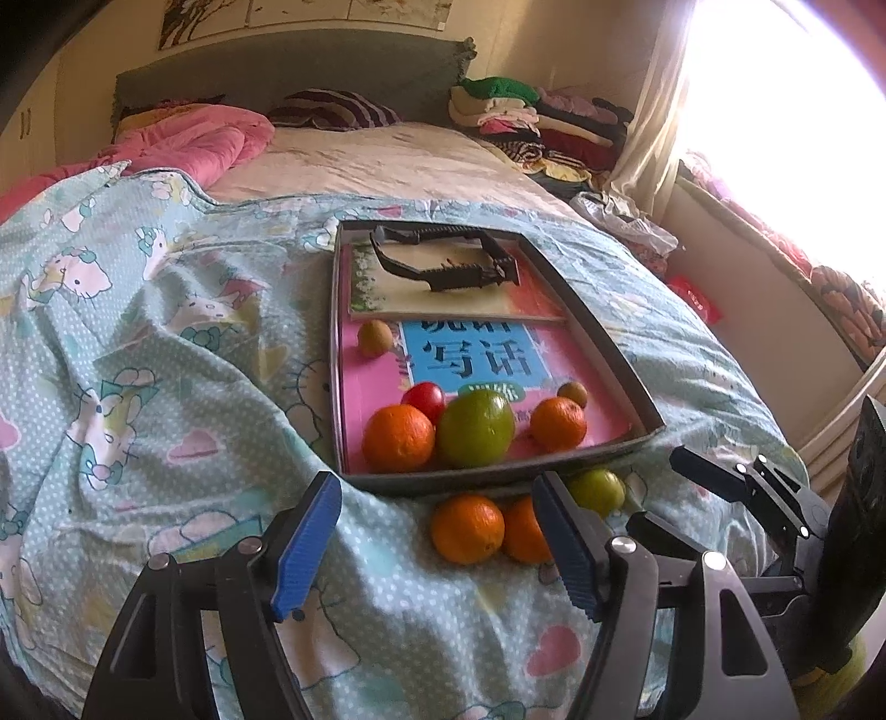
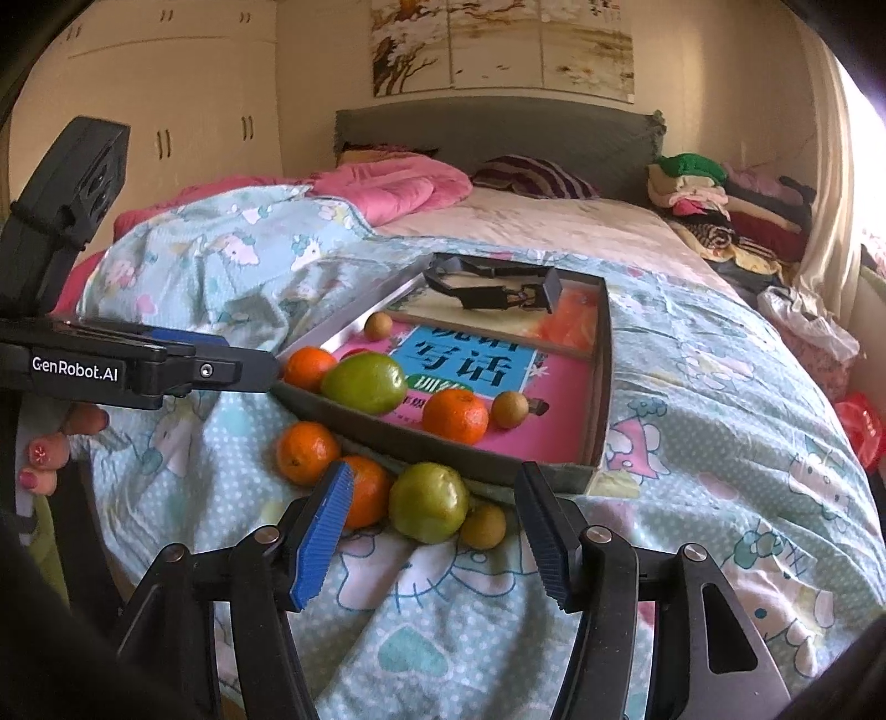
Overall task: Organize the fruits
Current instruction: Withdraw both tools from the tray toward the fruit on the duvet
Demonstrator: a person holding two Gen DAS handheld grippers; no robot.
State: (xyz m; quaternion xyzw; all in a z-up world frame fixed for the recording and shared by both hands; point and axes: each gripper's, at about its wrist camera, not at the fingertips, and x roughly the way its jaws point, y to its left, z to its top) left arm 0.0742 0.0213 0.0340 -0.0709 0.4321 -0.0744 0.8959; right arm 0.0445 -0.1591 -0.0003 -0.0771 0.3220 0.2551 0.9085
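Left wrist view: bed (image 1: 138, 332) w/ pale blue cartoon-print quilt fills the frame; pink duvet (image 1: 188, 144) at 11 o'clock, grey headboard (image 1: 288, 72) at 12, piled clothes (image 1: 531, 122) at 1, bright window (image 1: 786, 111) at 2. Shallow grey tray (image 1: 598, 332) sits on the quilt at centre, lined w/ pink books; black plastic clamp (image 1: 437, 260) lies at its far end. In the tray: big green fruit (image 1: 476, 429) touching an orange (image 1: 397, 437) on its 9 o'clock side, red fruit (image 1: 423, 400) behind them, 2nd orange (image 1: 558, 423) at 3, small brown fruits at far left and far right. Outside, just under the tray's near rim: two oranges (image 1: 468, 529) touching, green fruit (image 1: 595, 490) beside them. Left gripper (image 1: 437, 543) hangs over the quilt, fingers apart, nothing between the pads; its right finger (image 1: 570, 548) covers part of the 2nd loose orange. Right gripper's dark body at 4 o'clock.

Right wrist view: same bed, white wardrobe (image 2: 183, 111) at 10 o'clock, wall pictures (image 2: 498, 44) at 12. Right gripper (image 2: 437, 531) fingers apart, gripping nothing; loose green fruit (image 2: 427, 501) lies past the tips, between them, not touched. Small brown fruit (image 2: 483, 526) touches it at 4 o'clock, oranges at 9-10. Tray rim just behind blocks a straight push fwd. Left gripper reaches in from 9 o'clock, tip near the tray's corner; a hand's fingertips (image 2: 44, 448) show below it.
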